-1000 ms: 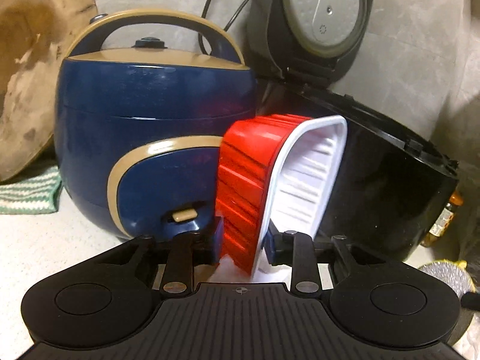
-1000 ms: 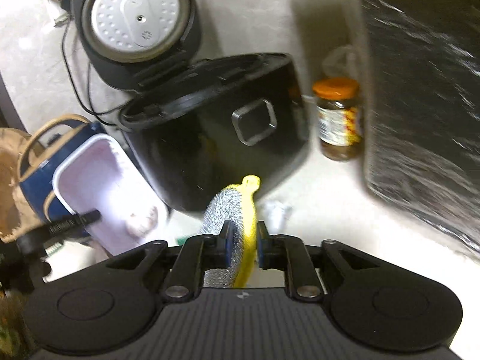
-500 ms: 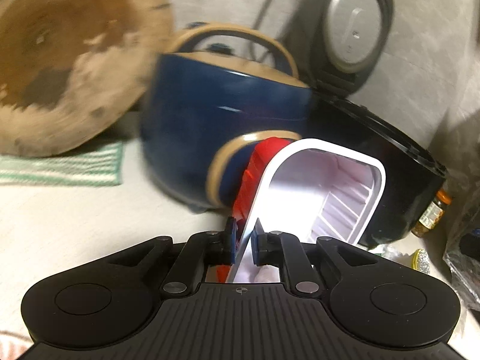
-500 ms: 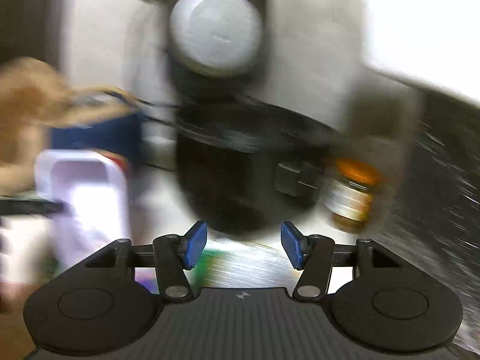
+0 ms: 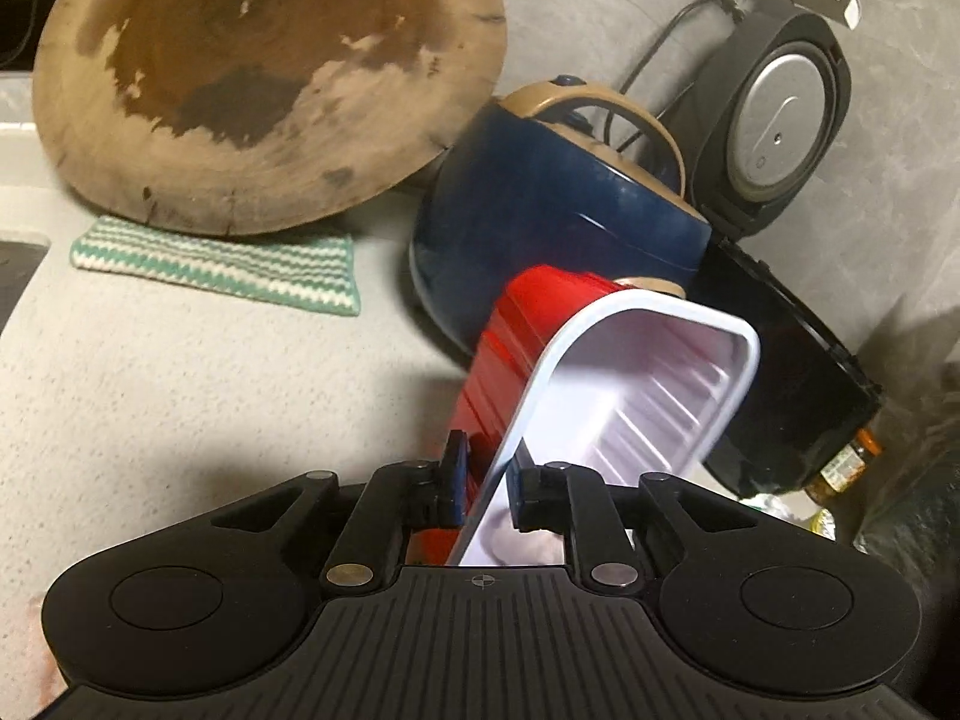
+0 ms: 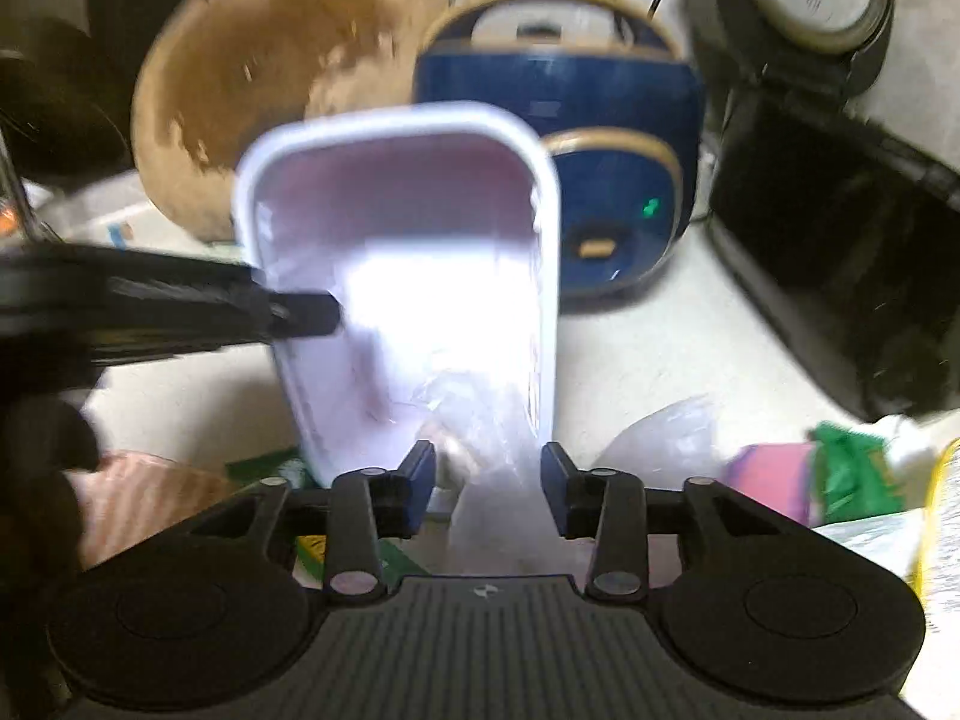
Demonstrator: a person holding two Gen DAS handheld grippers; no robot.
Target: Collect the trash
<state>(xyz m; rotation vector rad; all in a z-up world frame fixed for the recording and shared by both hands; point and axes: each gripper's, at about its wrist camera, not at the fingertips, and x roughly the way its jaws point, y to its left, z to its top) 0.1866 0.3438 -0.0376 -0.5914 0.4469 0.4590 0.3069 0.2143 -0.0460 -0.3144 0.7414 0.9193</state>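
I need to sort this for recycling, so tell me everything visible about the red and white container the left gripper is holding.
The food tray is a rectangular, round-cornered tub that looks like thin plastic: glossy red ribbed outside, white ribbed inside, with a flat white rim. The left gripper is shut on one long rim wall, holding the tray tilted with its opening to the right. From the right wrist view, crumpled clear plastic film lies at its lower end. It hangs in front of the blue rice cooker.

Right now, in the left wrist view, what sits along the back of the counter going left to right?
Round wooden board with the striped cloth below it → blue cooker → black cooker's open lid → orange-capped jar at far right.
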